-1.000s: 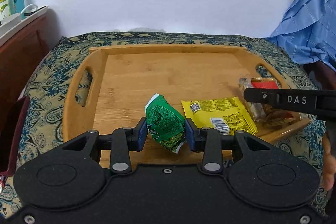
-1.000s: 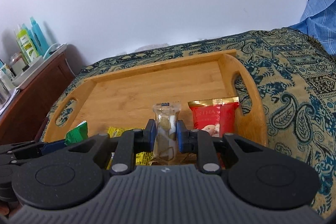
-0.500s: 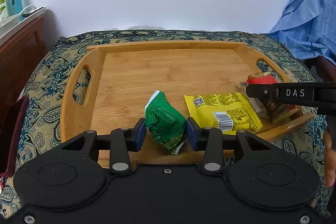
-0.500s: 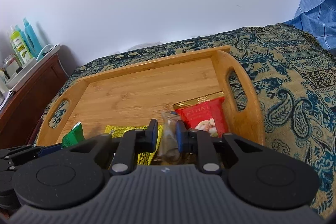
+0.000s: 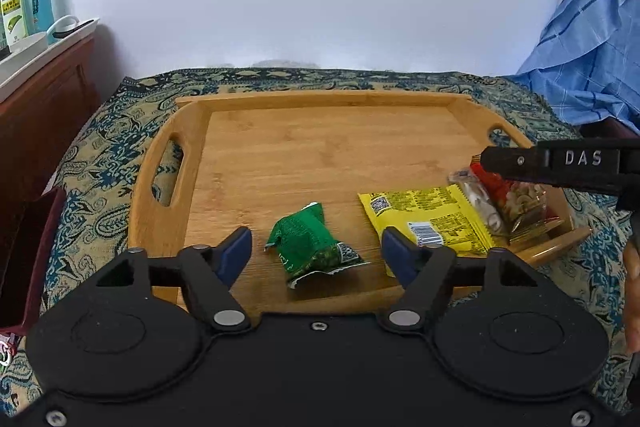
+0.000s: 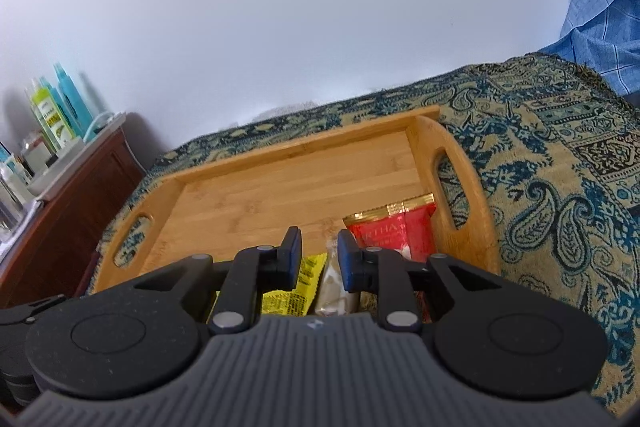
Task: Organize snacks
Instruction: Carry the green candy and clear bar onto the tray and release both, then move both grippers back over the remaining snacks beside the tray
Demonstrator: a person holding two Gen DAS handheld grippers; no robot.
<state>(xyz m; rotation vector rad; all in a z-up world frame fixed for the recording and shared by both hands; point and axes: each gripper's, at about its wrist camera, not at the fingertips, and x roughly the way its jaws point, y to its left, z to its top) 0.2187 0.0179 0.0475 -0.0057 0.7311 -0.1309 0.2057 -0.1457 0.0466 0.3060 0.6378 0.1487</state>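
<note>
Your left tool (image 5: pixel 316 249) is opening around the green snack packet (image 5: pixel 310 245) lying on the bamboo tray (image 5: pixel 320 99), while your right tool (image 6: pixel 319 251) is opening off the clear packet (image 6: pixel 330 287).

The left gripper (image 5: pixel 316 251) is matte black plastic, with a broad body, two round raised discs on top and small screws at its near corners. Silver pivot pins join its angled black finger arms, which end in blue pads (image 5: pixel 236 253). The right gripper (image 6: pixel 319 253) has the same black discs and silver pins, plus a grey ribbed body and blue pads (image 6: pixel 347 259). Its finger bears white letters "DAS". A bare hand (image 5: pixel 632 291) shows at the right edge.
</note>
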